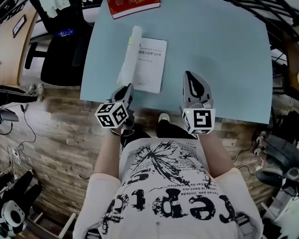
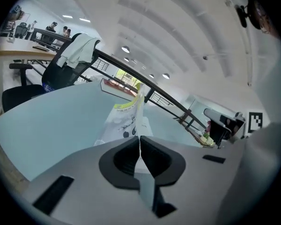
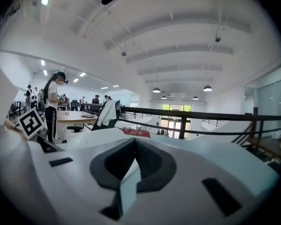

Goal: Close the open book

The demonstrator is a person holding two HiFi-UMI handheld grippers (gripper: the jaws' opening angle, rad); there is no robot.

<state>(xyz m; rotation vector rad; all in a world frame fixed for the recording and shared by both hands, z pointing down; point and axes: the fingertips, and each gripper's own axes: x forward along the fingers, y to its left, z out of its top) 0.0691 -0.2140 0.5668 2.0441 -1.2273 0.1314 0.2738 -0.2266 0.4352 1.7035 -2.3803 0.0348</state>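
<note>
The open book (image 1: 152, 63) is white and lies on the pale blue table (image 1: 219, 49), near its front-left. Its left cover (image 1: 129, 56) is lifted and stands almost on edge. My left gripper (image 1: 126, 88) is at the near end of that cover and shut on it. In the left gripper view the thin cover (image 2: 131, 114) runs upright from between the closed jaws of the left gripper (image 2: 140, 138). My right gripper (image 1: 190, 76) hovers over the table's front edge to the right of the book, and in its own view the right gripper (image 3: 135, 143) is shut on nothing.
A red book (image 1: 133, 0) lies at the table's far-left edge. A black office chair (image 1: 60, 49) with a white garment stands left of the table. A dark railing (image 3: 201, 114) runs behind it. A person (image 3: 51, 104) stands by desks far off.
</note>
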